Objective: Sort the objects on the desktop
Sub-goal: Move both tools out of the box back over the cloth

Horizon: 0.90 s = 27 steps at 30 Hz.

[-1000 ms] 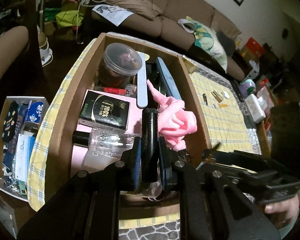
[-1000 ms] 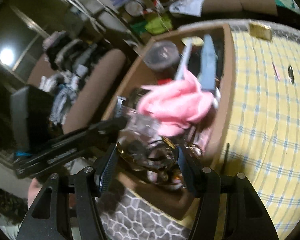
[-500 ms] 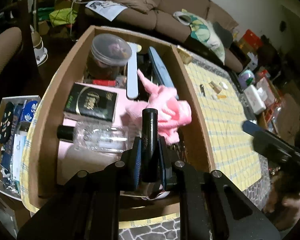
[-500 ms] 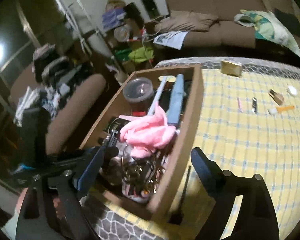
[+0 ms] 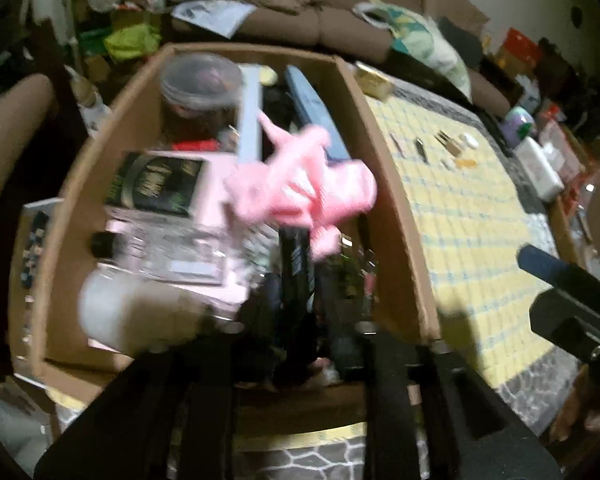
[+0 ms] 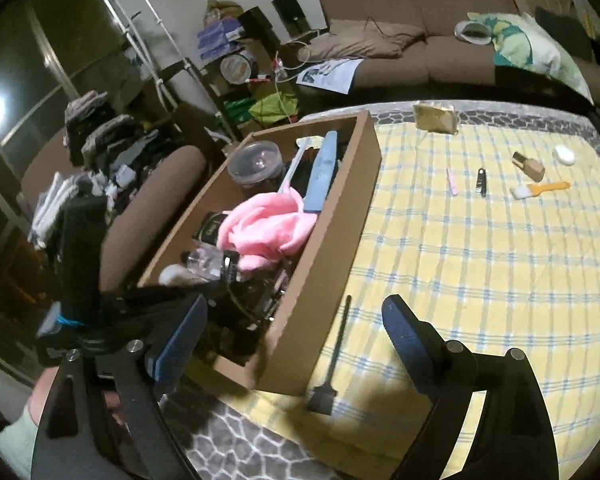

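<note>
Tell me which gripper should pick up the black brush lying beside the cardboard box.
Right. The right gripper is open and empty, with the black brush lying on the checked cloth just ahead between its fingers. The left gripper is over the cardboard box, its jaws opening around a black tube.

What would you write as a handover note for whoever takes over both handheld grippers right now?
Left gripper: jaws opening, black cylindrical tube between them over the brown cardboard box; the blur hides whether the pads touch it.
Right gripper: open, empty, above the yellow checked tablecloth.
Done: pink cloth, clear lidded jar and more lie in the box.
Left: black long-handled brush beside the box; pink stick, black nail clipper, orange-handled brush, brown bottle, white oval, gold packet.
</note>
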Each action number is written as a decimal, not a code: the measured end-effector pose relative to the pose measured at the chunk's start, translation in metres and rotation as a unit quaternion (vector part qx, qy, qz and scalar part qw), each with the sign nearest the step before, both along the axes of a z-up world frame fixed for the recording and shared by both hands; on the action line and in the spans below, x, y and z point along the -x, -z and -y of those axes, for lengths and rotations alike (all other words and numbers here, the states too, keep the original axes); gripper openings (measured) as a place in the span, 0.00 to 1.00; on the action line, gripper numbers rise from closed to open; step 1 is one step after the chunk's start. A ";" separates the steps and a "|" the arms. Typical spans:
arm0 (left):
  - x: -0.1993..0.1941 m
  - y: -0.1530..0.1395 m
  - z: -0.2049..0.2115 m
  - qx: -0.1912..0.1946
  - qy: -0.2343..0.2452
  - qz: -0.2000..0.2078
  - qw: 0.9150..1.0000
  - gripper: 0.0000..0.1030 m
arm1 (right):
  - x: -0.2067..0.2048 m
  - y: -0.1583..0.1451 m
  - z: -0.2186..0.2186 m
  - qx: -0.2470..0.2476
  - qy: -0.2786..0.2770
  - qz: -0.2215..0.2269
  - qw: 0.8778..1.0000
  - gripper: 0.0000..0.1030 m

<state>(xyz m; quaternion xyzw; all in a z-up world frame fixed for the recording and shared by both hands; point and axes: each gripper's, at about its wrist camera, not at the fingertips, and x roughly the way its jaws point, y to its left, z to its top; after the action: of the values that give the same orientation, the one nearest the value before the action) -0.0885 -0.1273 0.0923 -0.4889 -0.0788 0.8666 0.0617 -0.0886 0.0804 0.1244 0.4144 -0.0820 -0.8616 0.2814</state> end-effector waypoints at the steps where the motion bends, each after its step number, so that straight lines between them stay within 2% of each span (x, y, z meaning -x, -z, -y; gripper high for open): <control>1: -0.003 -0.004 0.004 -0.001 -0.013 -0.011 1.000 0.64 | -0.001 0.000 -0.002 -0.001 0.001 -0.002 1.000 0.89; 3: -0.012 -0.014 0.012 -0.024 -0.032 -0.035 0.999 0.79 | -0.001 0.000 -0.007 0.000 0.004 -0.002 1.000 0.89; 5: -0.019 -0.020 0.014 -0.029 -0.039 -0.047 0.998 0.82 | 0.000 0.001 -0.013 -0.001 0.011 -0.003 1.000 0.89; 6: -0.024 -0.023 0.013 -0.028 -0.040 -0.057 0.997 0.87 | 0.001 0.002 -0.017 -0.003 0.014 -0.003 1.000 0.90; 7: -0.027 -0.025 0.011 -0.026 -0.038 -0.061 0.997 0.97 | 0.001 0.003 -0.020 -0.005 0.019 -0.001 1.000 0.92; 8: -0.029 -0.026 0.007 -0.024 -0.034 -0.065 0.997 1.00 | 0.002 0.004 -0.023 -0.006 0.023 0.000 1.000 0.93; 10: -0.034 -0.029 -0.002 -0.013 -0.025 -0.072 0.997 1.00 | 0.002 0.005 -0.029 -0.008 0.030 -0.001 1.000 0.98; 16: -0.039 -0.030 -0.025 0.011 -0.003 -0.075 0.997 1.00 | 0.000 0.010 -0.040 -0.039 0.047 -0.008 0.998 1.00; 27: -0.037 -0.032 -0.041 0.009 0.004 -0.073 0.997 1.00 | 0.003 0.018 -0.073 -0.044 0.069 0.003 0.997 1.00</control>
<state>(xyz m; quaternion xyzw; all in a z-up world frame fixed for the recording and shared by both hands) -0.0512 -0.0864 0.1246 -0.4251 -0.0640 0.9004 0.0663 -0.0918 0.1533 0.1065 0.4219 -0.0737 -0.8807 0.2024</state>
